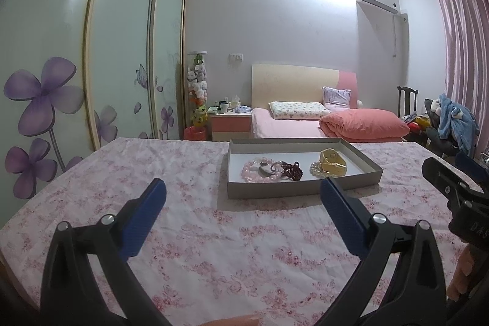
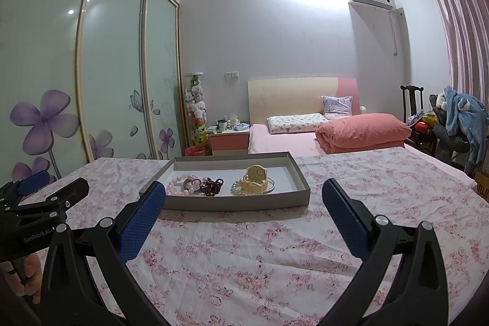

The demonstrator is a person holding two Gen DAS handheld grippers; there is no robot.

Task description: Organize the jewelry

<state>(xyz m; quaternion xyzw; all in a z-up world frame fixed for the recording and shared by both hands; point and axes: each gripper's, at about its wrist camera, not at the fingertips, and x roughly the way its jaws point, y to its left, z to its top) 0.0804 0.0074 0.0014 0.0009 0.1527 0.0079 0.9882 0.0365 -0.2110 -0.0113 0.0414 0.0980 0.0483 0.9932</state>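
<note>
With every piece of jewelry (image 2: 220, 184) lying inside the tray (image 2: 235, 200), the task looks near its end or not begun, and both the left gripper (image 1: 243, 196) and right gripper (image 2: 244, 197) hover short of the tray, fingers spread wide and empty.

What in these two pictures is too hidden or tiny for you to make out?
- Items under the yellow piece in the tray: right wrist view, it covers part of the pearls.
- Dark red beads: both views, too small to tell the kind.
- Tray's near floor: left wrist view, hidden by its front wall.
</note>
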